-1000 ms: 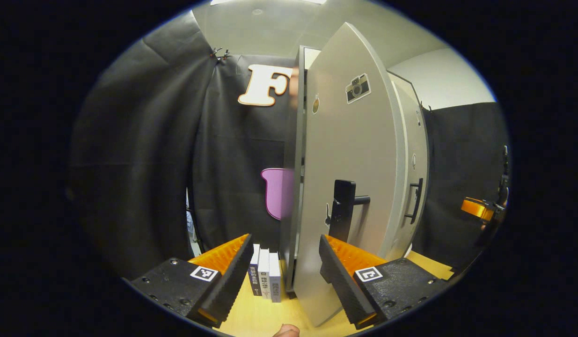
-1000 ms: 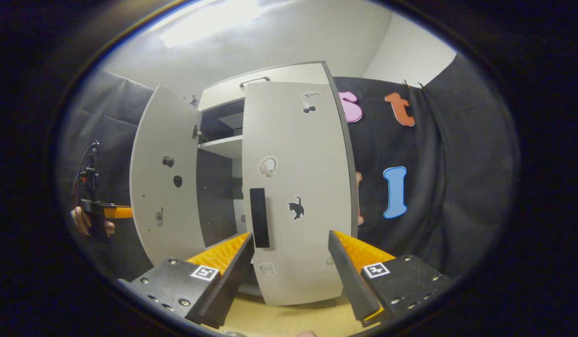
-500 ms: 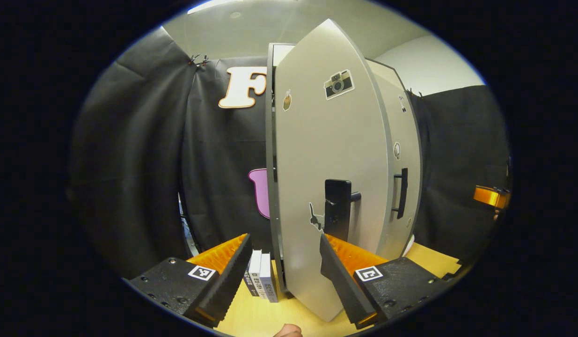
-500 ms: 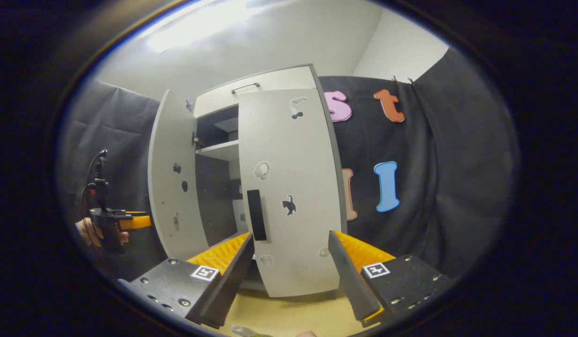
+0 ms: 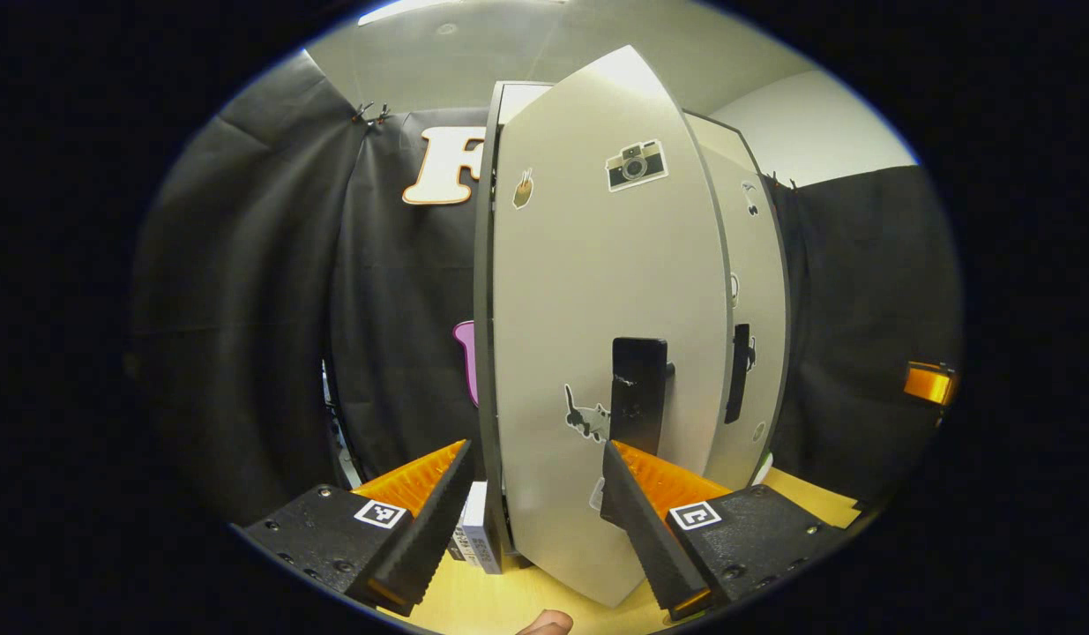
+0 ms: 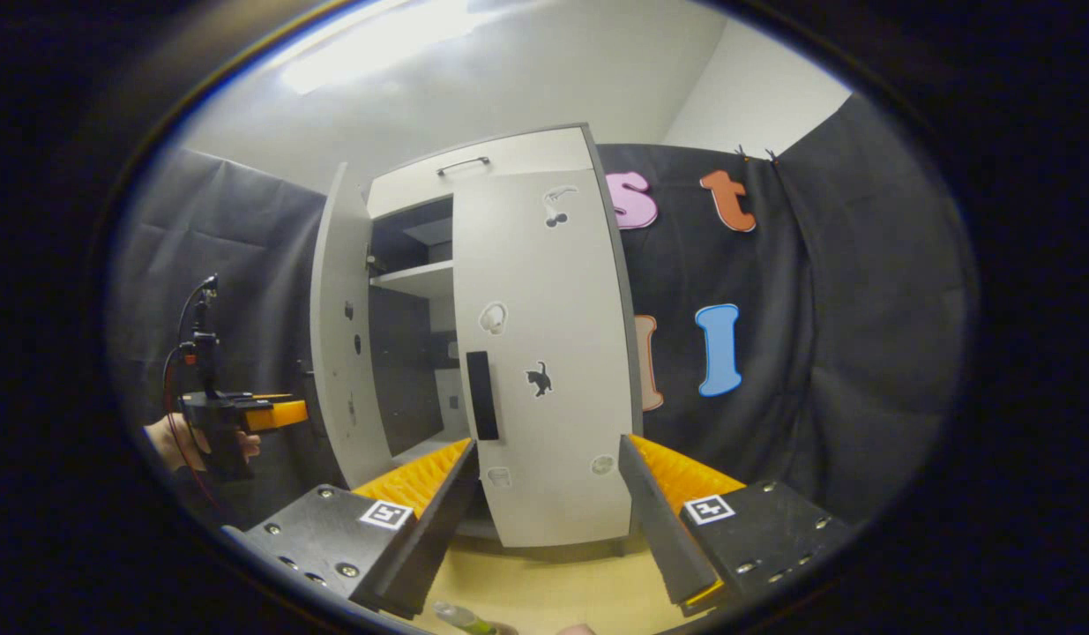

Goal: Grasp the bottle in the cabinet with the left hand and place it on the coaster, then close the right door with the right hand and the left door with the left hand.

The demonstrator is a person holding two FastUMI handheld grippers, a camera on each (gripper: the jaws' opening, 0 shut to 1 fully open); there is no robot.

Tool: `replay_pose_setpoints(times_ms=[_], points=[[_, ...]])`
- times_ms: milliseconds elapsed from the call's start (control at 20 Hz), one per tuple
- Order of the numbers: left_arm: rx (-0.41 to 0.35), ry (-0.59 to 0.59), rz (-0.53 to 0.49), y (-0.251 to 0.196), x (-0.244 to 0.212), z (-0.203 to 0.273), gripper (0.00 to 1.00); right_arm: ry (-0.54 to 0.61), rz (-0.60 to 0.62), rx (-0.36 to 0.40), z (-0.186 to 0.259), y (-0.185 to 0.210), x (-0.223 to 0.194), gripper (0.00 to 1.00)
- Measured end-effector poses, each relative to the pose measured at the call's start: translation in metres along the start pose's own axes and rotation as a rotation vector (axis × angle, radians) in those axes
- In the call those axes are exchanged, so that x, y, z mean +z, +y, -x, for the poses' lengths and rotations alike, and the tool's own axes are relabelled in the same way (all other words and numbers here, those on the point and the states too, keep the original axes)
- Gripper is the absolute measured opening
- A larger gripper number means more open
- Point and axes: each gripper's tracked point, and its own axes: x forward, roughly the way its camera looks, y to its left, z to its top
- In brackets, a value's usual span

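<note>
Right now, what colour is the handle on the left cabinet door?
Black: the handle on the left door, best in the left gripper view.

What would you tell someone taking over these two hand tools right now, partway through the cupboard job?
Left tool: open, empty, close against the outer face of the left door.
Right tool: open, empty, facing the right door.
Done: right door looks shut.
Left: the left door is ajar; push it fully shut with the left tool.
Whether the first step was done, I cannot tell.

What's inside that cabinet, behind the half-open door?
Through the gap in the cabinet, the right gripper view shows a pale shelf with nothing visible on it and a dark interior below. The closed right door and the left door cover the rest.
</note>
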Motion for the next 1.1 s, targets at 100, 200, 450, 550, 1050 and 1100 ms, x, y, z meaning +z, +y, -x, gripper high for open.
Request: replay_pose_setpoints(times_ms=[100, 200, 450, 550, 1050, 1100], points=[[-0.018, -0.001, -0.004, -0.009, 0.0, -0.006, 0.93, 0.002, 0.01, 0.001, 0.003, 0.002, -0.001, 0.96], [-0.044, 0.001, -0.003, -0.02, -0.001, -0.009, 0.93, 0.002, 0.029, 0.004, 0.006, 0.003, -0.003, 0.96], [-0.062, 0.004, -0.034, -0.04, -0.004, -0.016, 0.9, 0.019, 0.033, -0.004, 0.013, 0.002, -0.007, 0.99], [-0.049, 0.005, -0.042, -0.042, -0.005, -0.013, 0.94, 0.012, 0.026, -0.01, 0.016, 0.002, -0.004, 0.96], [0.082, -0.032, -0.015, -0.041, 0.005, 0.053, 0.94, -0.027, 0.031, -0.059, 0.045, -0.005, 0.007, 0.96], [0.099, -0.039, -0.01, -0.044, 0.005, 0.061, 0.94, -0.025, 0.033, -0.056, 0.047, -0.005, 0.005, 0.96]])
